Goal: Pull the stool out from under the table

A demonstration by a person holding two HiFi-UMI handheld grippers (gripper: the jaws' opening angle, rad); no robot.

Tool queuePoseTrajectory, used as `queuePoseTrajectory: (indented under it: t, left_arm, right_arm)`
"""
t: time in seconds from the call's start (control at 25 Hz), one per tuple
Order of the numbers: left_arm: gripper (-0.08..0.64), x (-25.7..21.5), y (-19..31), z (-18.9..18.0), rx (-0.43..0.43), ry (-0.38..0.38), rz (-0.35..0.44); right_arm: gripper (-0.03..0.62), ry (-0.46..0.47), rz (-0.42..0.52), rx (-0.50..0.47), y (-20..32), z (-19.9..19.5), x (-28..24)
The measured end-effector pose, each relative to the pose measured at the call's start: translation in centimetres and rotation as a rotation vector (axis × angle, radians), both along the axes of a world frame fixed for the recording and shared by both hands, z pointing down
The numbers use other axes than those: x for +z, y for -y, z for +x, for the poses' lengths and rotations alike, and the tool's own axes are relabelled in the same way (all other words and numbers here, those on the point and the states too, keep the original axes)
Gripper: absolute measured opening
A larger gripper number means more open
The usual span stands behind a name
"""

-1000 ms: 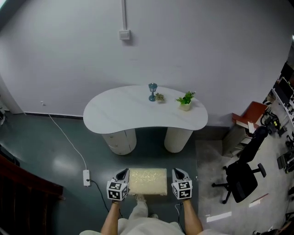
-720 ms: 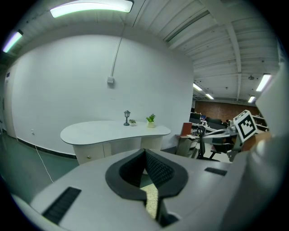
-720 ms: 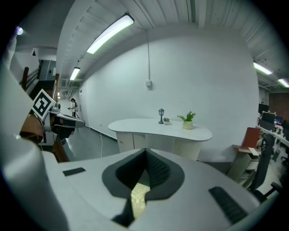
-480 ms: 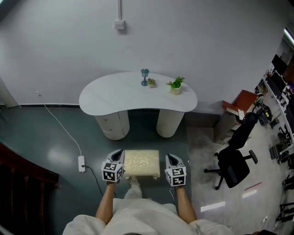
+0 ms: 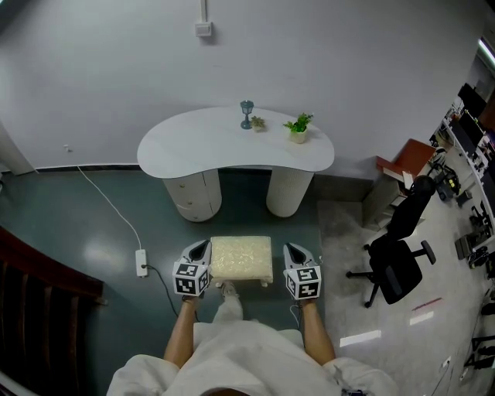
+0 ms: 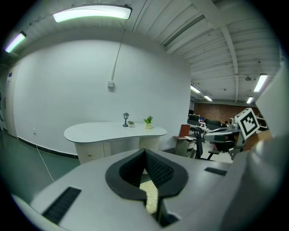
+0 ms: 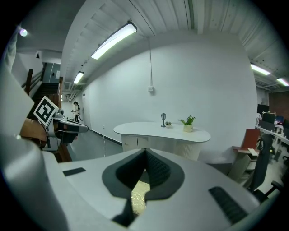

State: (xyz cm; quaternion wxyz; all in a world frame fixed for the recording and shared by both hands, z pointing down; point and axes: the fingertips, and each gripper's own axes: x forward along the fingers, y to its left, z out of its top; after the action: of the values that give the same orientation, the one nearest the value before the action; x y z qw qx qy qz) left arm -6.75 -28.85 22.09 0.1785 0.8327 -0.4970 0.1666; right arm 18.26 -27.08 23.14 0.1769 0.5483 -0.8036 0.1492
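Shifted slightly with the stool (image 5: 241,257) between them, the left hand-held gripper (image 5: 202,249) and right hand-held gripper (image 5: 291,250) are seen with jaws pressed together, clear of the tabletop (image 5: 193,147).

Brightness: bright and even in all three views; the white wall (image 5: 325,69) reads flat.
Sources: ceiling tube lamps (image 6: 92,13), upper left in the left gripper view and again upper left in the right gripper view.
Glare: pale patches on the glossy floor (image 5: 100,254), left and lower right of the head view.
Shadows: soft, under the counter (image 5: 232,143).
Distortion: fisheye bending; black corners in both gripper views.
Focus: the nearest foreground is soft.
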Motion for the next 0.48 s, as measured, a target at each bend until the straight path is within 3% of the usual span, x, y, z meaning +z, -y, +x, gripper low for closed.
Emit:
queuePoseTrajectory:
  t: [0.48]
  left_arm:
    - [0.011,0.19,-0.58,-0.09,-0.004,-0.003,-0.009]
  right_arm:
    - [-0.005,-0.002,-0.01,-0.003,-0.29,-0.23,0.19]
